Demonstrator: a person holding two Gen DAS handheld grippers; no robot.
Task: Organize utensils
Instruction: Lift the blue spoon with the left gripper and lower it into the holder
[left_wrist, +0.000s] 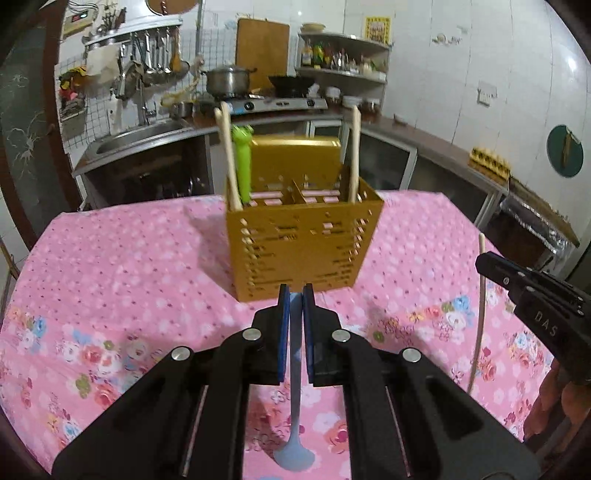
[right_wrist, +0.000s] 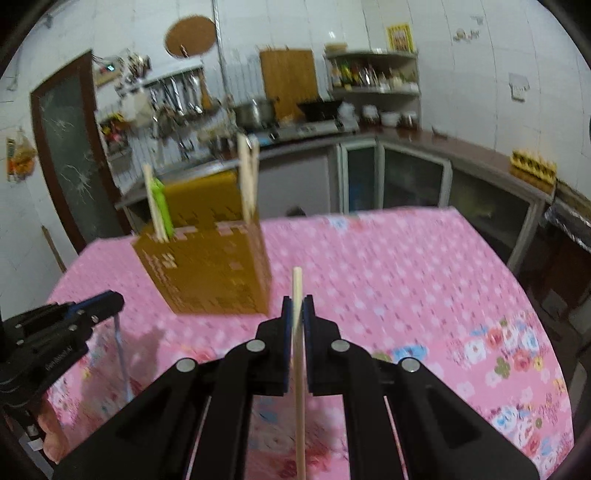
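A mustard-gold slotted caddy (left_wrist: 301, 242) stands on a pink flowered tablecloth (left_wrist: 122, 280), holding a lime-green utensil (left_wrist: 243, 162).

White tiled walls (left_wrist: 461, 55), corner counter (left_wrist: 424, 136), sink (left_wrist: 140, 136), stove (left_wrist: 280, 103), shelves (left_wrist: 343, 55).

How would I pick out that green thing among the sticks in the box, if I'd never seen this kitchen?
Start at the pink floral tablecloth and find the mustard-yellow slotted plastic utensil box standing on it. In the box's rear left compartment stands the bright green plastic utensil handle, beside a pale wooden chopstick. It is the only green piece; every other upright there is thin, bare wood.
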